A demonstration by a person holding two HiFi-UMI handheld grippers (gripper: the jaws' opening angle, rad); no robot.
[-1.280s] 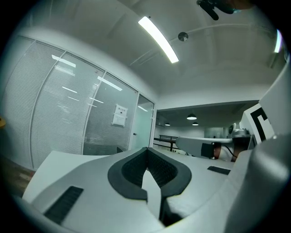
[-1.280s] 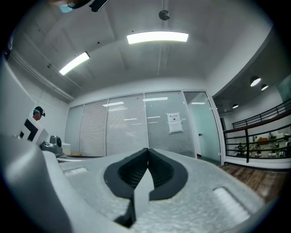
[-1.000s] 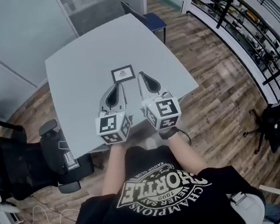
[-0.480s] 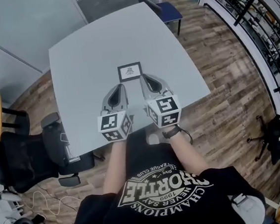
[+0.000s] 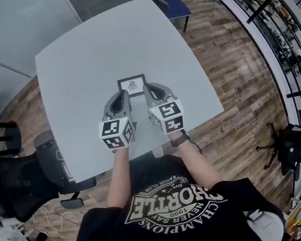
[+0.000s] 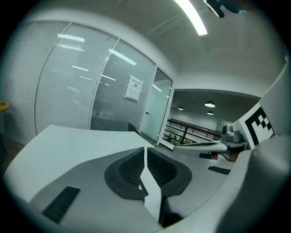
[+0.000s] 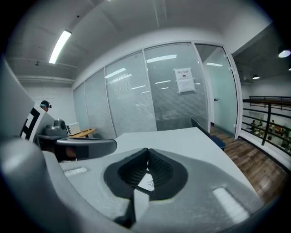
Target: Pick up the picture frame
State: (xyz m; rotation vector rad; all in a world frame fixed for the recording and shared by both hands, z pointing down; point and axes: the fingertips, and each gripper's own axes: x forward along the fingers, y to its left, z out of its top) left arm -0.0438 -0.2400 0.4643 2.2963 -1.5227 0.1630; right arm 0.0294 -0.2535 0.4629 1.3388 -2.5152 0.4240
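Operator: Forward and lower since a second ago, the left gripper [image 5: 122,93] and the right gripper [image 5: 150,87] have both come in over the table [image 5: 79,55]. Their tips now sit at the near edge of the picture frame [image 5: 132,85]; before, they were short of it.

Desk: State of the left gripper?

Operator: Jaws pressed together, only a hairline seam between them, nothing held.

Desk: And the right?

Operator: Likewise closed, holding nothing.

Desk: Position of the picture frame?

Operator: Flat on the grey table, about the middle of it. I see the left gripper at its near left corner and the right gripper at its near right corner. In the right gripper view I note a pale printed patch beneath the jaws. It is probably the picture frame, but that view is too tight to be sure. I cannot tell whether either tip touches it.
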